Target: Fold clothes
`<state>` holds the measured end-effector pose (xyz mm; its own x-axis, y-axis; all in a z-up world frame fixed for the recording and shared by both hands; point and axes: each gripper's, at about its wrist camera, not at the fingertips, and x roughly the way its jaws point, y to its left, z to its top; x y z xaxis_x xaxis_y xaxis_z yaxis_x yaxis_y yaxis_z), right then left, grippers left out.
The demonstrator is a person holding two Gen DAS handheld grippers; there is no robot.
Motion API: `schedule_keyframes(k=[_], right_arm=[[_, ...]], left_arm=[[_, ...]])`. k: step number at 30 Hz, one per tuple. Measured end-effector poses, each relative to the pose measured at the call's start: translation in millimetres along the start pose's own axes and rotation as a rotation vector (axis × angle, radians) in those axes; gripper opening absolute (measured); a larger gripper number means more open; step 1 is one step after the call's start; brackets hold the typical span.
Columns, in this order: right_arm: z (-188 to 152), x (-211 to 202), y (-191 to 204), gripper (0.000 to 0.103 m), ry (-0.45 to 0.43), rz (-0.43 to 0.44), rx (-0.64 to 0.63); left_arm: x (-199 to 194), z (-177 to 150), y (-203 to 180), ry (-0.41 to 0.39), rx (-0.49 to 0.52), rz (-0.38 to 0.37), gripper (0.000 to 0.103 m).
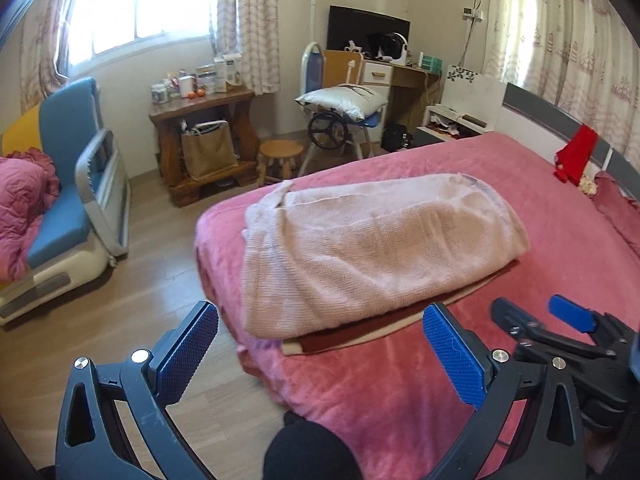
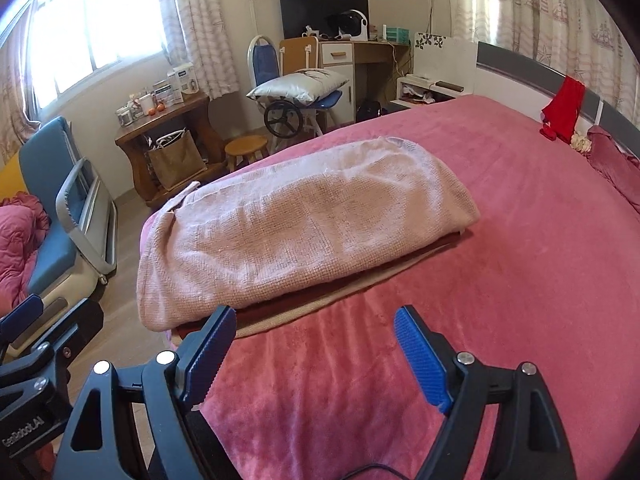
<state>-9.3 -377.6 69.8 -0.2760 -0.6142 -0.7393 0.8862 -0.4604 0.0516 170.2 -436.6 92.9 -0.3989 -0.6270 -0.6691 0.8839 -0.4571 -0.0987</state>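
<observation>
A pale pink knitted garment (image 1: 372, 248) (image 2: 296, 228) lies folded into a long bundle on the pink bedspread (image 1: 520, 200) (image 2: 500, 240), near the bed's left corner. It rests on a flat beige and dark red piece (image 1: 360, 330) (image 2: 304, 304) whose edge sticks out along the near side. My left gripper (image 1: 320, 344) hovers open just short of the bundle's near left end, nothing between its blue pads. My right gripper (image 2: 316, 344) is open too, a little before the bundle's near edge. The right gripper (image 1: 568, 320) also shows at the right of the left wrist view.
A blue armchair (image 1: 68, 200) with a pink quilt stands on the wooden floor at left. A wooden side table (image 1: 204, 140), a round stool (image 1: 280, 152) and a chair holding a pillow (image 1: 340, 98) stand beyond the bed. A red cloth (image 2: 562, 108) hangs on the headboard.
</observation>
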Motion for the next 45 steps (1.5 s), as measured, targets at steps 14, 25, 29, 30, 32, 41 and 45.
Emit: schedule_keyframes(k=[14,25,29,30,32,41,45], right_arm=[[19.3,45.3,-27.1,0.083,0.059,-0.043,-0.049],[-20.6,58.8,-51.6,0.083,0.12,-0.058,-0.002],[-31.5,50.6,-61.1,0.083,0.122,-0.058,0.018],[-32.8,49.0,-62.2,0.083,0.121,-0.06,0.017],[-34.7,45.9,-63.8,0.083,0.119,-0.066,0.009],[-24.2,39.9,-63.6,0.083,0.046,-0.107,-0.043],[-15.7,43.6,-58.1,0.083,0.026,-0.089,-0.075]], left_arm=[[64.1,-15.6,-26.5,0.036,0.007,0.074,0.103],[67.3,-57.4,-45.5,0.055,0.033,-0.051,0.103],[59.2,-65.5,-51.8,0.034,-0.009,-0.081,0.103],[59.7,-66.8,-55.5,0.041,0.0,-0.072,0.103],[61.0,-68.6,-62.6,0.057,0.032,-0.053,0.103],[65.9,-58.5,-64.4,0.074,0.012,-0.014,0.103],[67.5,-49.9,-58.1,0.068,-0.004,0.012,0.103]])
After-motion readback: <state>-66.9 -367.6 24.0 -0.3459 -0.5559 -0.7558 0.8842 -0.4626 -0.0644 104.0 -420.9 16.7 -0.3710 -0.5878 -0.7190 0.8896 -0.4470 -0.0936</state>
